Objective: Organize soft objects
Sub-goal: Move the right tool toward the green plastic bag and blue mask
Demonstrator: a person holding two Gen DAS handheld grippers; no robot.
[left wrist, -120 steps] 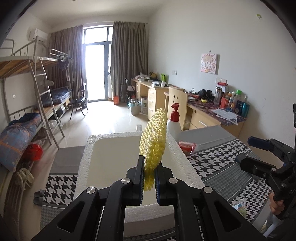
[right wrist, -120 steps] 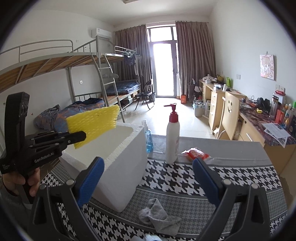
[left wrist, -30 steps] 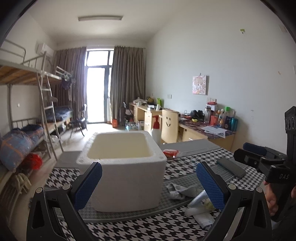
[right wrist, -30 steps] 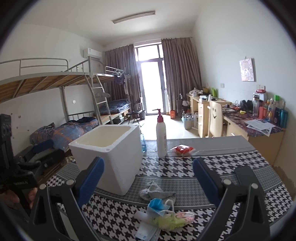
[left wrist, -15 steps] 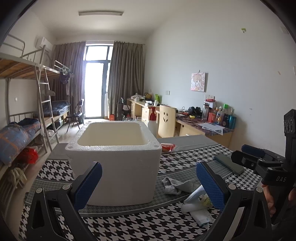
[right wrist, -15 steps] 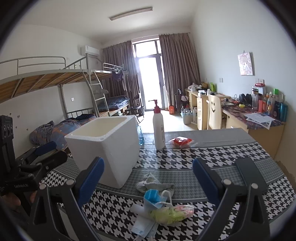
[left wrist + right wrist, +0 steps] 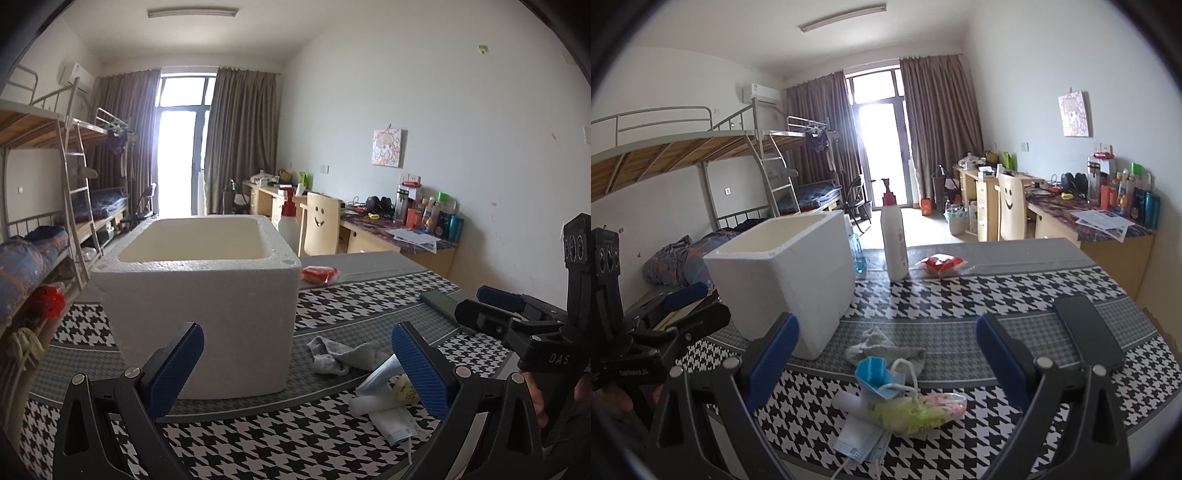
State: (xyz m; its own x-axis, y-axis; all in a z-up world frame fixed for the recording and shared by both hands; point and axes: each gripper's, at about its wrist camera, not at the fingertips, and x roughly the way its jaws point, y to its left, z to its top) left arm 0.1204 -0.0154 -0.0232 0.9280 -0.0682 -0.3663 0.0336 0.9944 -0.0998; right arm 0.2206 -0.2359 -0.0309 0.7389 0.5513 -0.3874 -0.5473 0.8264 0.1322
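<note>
A white foam box stands on the houndstooth tablecloth. In front of it lie a grey rag, blue face masks and a yellow-green and pink soft bundle. My left gripper is open and empty, low in front of the box. My right gripper is open and empty, just behind the pile of soft things. Each gripper shows at the edge of the other's view.
A white pump bottle, a red packet and a small blue bottle stand behind the box. A dark flat case lies at the right. Bunk beds stand left, desks right.
Four seconds ago my left gripper held a yellow foam net over the box; now it is open and empty, drawn back and lower. The right gripper has also pulled back and dropped lower.
</note>
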